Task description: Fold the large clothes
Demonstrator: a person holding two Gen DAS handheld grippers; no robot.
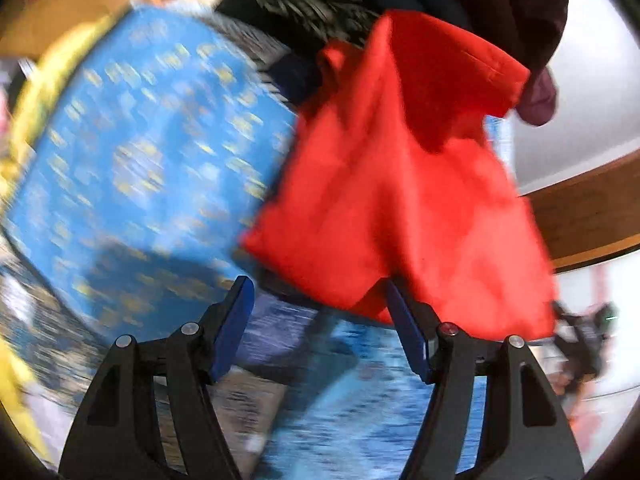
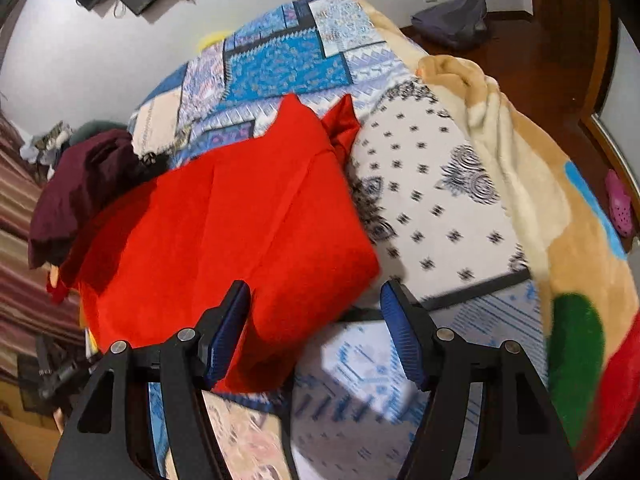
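Note:
A red garment lies folded on the patterned bedspread. My right gripper is open just above its near right corner. The left finger is over the red cloth and the right finger over the bedspread, with neither pad pressing on anything. The left wrist view is blurred by motion. There the red garment fills the right centre, and its lower edge overlaps the tip of the right finger. My left gripper is open and the pads are not pressing on the cloth.
A dark maroon cloth lies beside the red garment's far left side. A beige blanket with coloured patches is bunched along the bed's right edge. On the wooden floor are a grey bag and a pink slipper.

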